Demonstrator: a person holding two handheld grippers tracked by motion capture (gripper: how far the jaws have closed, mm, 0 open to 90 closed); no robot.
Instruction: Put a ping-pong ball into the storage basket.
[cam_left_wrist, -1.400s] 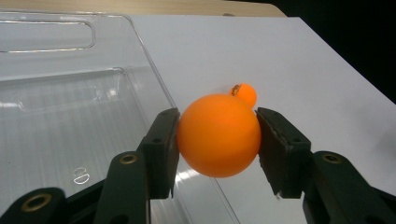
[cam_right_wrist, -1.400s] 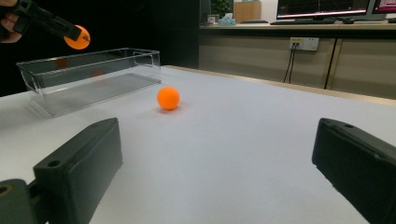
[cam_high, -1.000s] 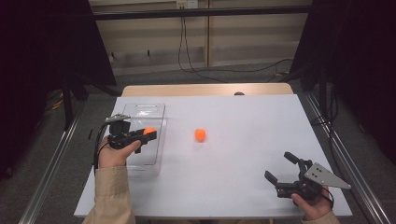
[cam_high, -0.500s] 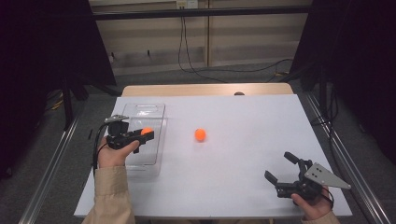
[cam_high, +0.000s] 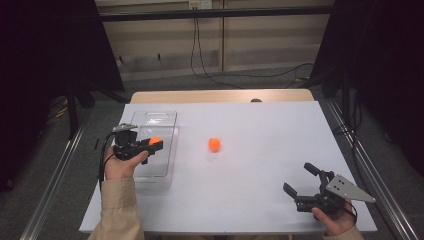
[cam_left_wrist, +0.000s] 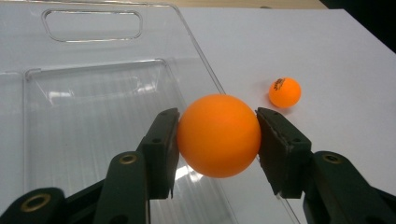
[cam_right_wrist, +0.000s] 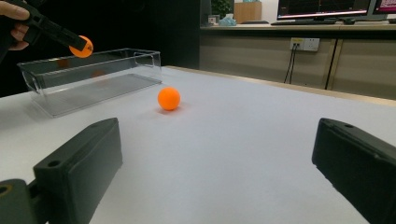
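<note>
The left gripper (cam_high: 152, 145) has its jaws clamped on an orange ball (cam_left_wrist: 218, 135), one pad pressing each side. It holds the ball in the air above the clear bin (cam_high: 162, 120), over the bin's right half; the right gripper view shows the ball above the bin's rim. The bin stands on the left part of the white desk (cam_high: 260, 130). A second ball (cam_high: 214, 144) lies on the desk right of the bin, well apart from it, near the middle. The right gripper (cam_high: 301, 179) hovers low at the near right corner, jaws wide apart with nothing between them, pointing toward the second ball.
</note>
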